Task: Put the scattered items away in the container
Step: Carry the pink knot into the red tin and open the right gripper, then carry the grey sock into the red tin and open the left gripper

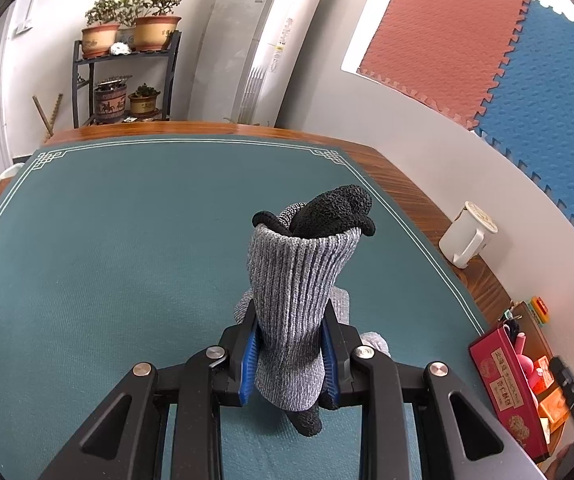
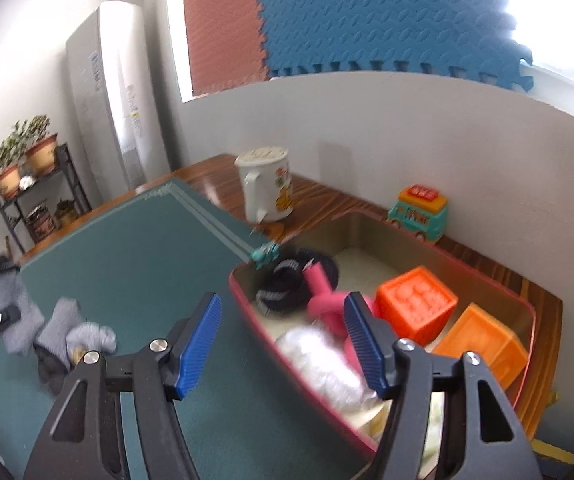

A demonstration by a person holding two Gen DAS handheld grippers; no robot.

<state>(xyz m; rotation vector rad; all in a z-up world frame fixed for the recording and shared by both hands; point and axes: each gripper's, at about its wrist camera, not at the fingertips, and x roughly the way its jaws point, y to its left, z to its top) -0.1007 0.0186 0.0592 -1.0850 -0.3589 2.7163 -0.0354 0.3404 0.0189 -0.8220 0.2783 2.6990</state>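
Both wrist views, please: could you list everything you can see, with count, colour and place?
Glove: one, grey and black, in left gripper.
Box: one, red rim, right of mat.
Cubes: two, orange, in box.
Pink toy: one, in box.
Black cord: one, coiled, in box.
Mug: one, white, behind box.
Toy bus: one, teal and orange, by wall.
Mat: one, green, on table.
Left gripper: shut on glove.
Right gripper: open, empty.

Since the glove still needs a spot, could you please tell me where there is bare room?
The box is crowded; its only bare floor lies behind the orange cubes. The green mat is bare out to its white border.
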